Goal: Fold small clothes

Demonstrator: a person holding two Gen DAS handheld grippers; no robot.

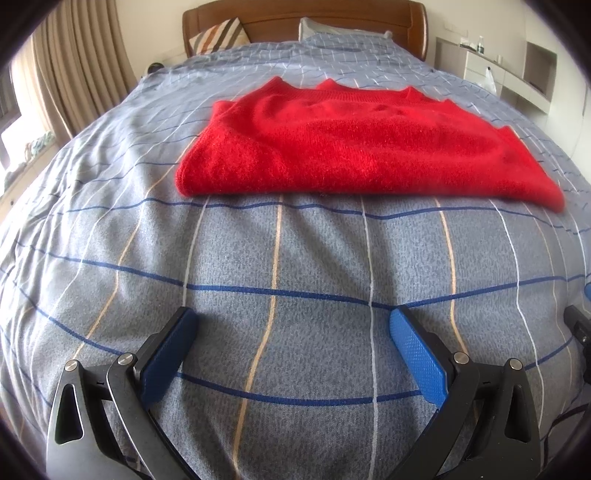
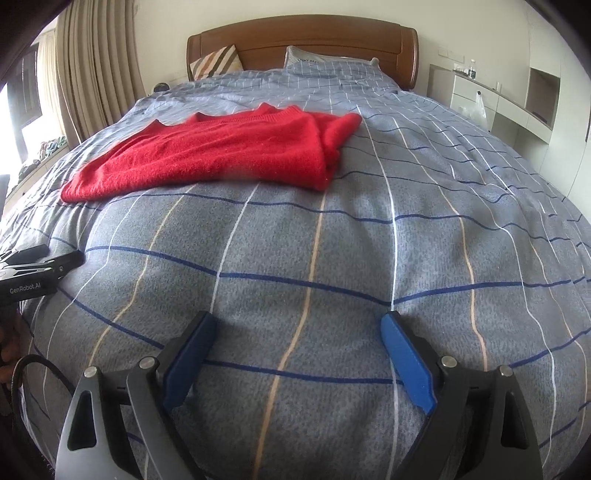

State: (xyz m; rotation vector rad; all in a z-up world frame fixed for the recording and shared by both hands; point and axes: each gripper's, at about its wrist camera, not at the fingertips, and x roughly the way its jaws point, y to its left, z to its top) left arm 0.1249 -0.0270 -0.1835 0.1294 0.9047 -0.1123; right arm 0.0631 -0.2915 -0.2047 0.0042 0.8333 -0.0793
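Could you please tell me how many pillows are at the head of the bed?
2: a striped pillow at the left against the headboard, and a pale pillow beside it, partly under the duvet. Others may be hidden.

one red sweater (image 1: 351, 147) on the bed cover (image 1: 295, 258) — two pillows (image 2: 218, 61) at the headboard (image 2: 303, 37) beyond it — two grippers, left gripper (image 1: 291, 325) and right gripper (image 2: 297, 328), nearer than it.

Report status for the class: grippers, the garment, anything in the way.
Left gripper open, empty. Right gripper open, empty. Red sweater folded on the bedspread, untouched. Nothing between grippers and sweater.
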